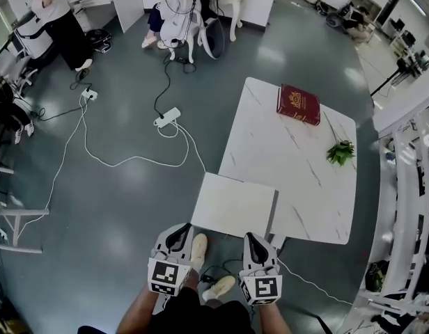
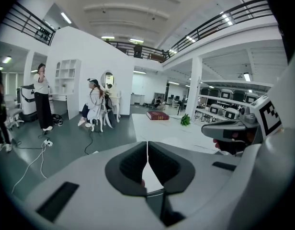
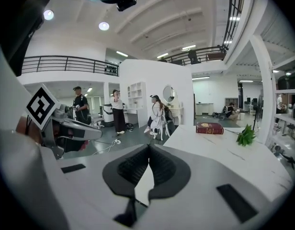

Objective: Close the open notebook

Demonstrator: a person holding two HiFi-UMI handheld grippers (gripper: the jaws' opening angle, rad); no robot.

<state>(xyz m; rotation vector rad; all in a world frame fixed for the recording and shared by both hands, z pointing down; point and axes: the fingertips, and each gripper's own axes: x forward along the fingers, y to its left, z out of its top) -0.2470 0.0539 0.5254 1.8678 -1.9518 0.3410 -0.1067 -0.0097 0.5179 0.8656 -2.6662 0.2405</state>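
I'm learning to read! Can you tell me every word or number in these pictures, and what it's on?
No words or numbers can be read.
Red book: gold emblem on the cover, too small and blurred to read.
Left gripper and right gripper: their marker cubes show black-and-white square patterns, not words.

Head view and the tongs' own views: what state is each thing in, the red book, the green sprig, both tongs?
Red book: closed, lying flat on the white table.
Green sprig: lying on the table, apart from the book.
Left tongs: shut, empty.
Right tongs: shut, empty.
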